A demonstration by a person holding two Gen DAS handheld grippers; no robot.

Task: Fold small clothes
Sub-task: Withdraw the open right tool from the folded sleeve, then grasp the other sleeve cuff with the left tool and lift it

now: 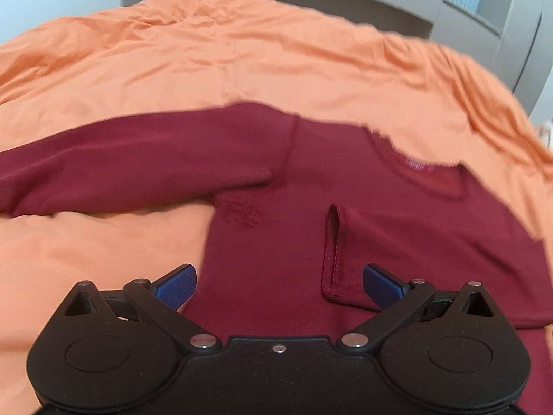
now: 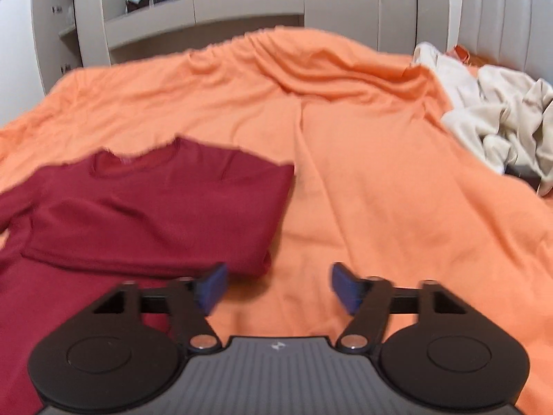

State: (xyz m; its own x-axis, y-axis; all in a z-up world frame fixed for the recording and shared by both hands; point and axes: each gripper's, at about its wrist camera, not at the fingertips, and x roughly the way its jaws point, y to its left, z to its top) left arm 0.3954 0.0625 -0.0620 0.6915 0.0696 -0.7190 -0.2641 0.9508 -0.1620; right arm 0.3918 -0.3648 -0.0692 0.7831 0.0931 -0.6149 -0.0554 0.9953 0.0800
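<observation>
Dark red long-sleeved shirt (image 1: pixel 345 186) lies flat on the orange bedsheet (image 1: pixel 207 62), neck opening toward the far side. In the left wrist view one sleeve stretches out to the left; the other sleeve (image 1: pixel 333 252) is folded in over the body, cuff end near the cam. Left gripper (image 1: pixel 279 285) hangs over the shirt's lower part w/ jaws spread wide — nothing between the blue pads. Right gripper (image 2: pixel 279 288) also wide apart and empty, over bare sheet just beside the shirt's folded right edge. Crumpled cream clothes (image 2: pixel 497 117) sit well apart at the far right — grey cabinets (image 2: pixel 207 10) behind the bed.
</observation>
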